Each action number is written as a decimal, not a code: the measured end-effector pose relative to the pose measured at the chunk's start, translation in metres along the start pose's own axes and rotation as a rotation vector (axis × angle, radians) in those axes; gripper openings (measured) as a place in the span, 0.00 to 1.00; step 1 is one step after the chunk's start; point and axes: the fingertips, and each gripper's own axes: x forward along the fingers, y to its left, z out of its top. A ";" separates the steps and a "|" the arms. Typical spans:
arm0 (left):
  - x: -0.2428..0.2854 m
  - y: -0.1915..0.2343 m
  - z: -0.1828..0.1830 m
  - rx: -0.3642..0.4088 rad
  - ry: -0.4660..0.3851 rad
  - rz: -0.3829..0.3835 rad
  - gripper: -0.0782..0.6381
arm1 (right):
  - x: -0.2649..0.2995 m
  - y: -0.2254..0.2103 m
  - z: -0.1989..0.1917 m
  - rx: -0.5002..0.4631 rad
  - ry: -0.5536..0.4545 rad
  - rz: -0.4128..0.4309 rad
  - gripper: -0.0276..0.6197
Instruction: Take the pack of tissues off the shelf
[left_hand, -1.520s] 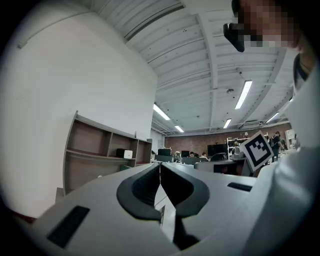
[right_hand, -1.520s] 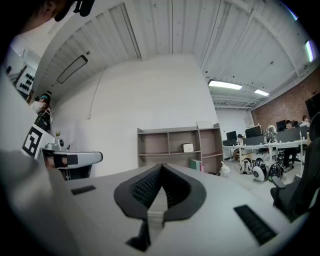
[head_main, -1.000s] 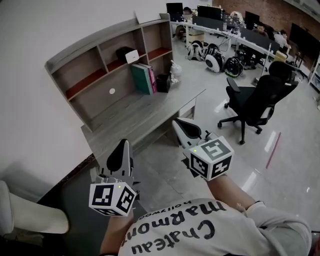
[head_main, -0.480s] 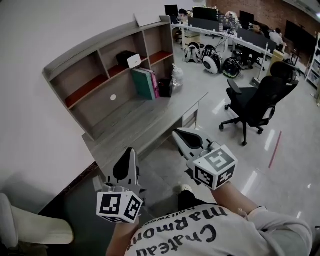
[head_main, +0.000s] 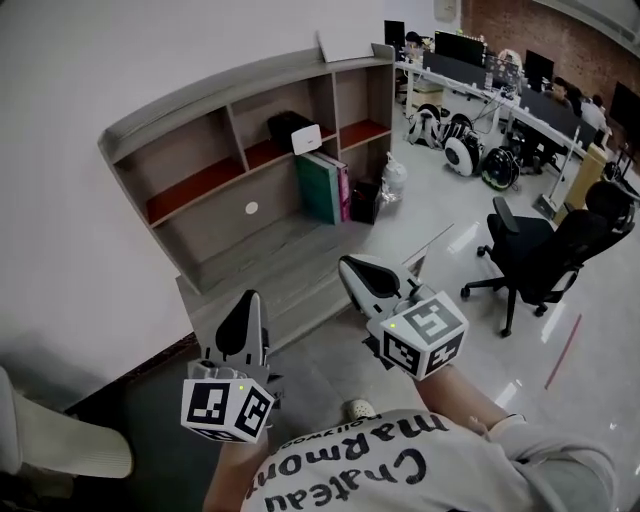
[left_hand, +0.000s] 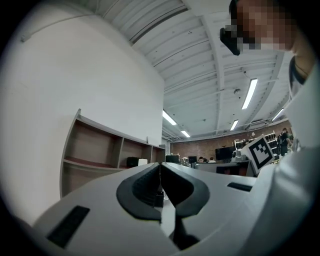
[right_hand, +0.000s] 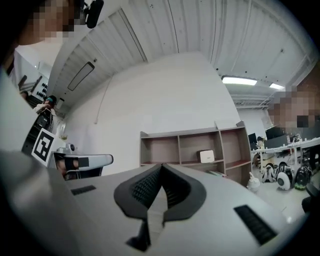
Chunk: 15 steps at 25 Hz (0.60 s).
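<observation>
Right gripper (head_main: 348, 264) near desk (head_main: 265, 262) edge

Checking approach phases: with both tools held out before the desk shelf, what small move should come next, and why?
Probably bring the right tool toward the white pack of tissues on the shelf and open its jaws. Both it and the left tool are shut, empty and short of the desk; the pack sits untouched in the middle compartment.

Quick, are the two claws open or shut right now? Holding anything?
Left claw: shut, holding nothing.
Right claw: shut, holding nothing.
</observation>
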 end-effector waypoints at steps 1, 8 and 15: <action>0.010 0.003 0.003 0.004 -0.006 0.007 0.13 | 0.009 -0.006 0.005 -0.004 -0.010 0.011 0.05; 0.065 0.023 0.011 0.018 -0.052 0.053 0.13 | 0.051 -0.046 0.033 0.003 -0.093 0.087 0.05; 0.113 0.027 0.001 0.012 -0.049 0.061 0.13 | 0.070 -0.089 0.059 -0.006 -0.179 0.120 0.05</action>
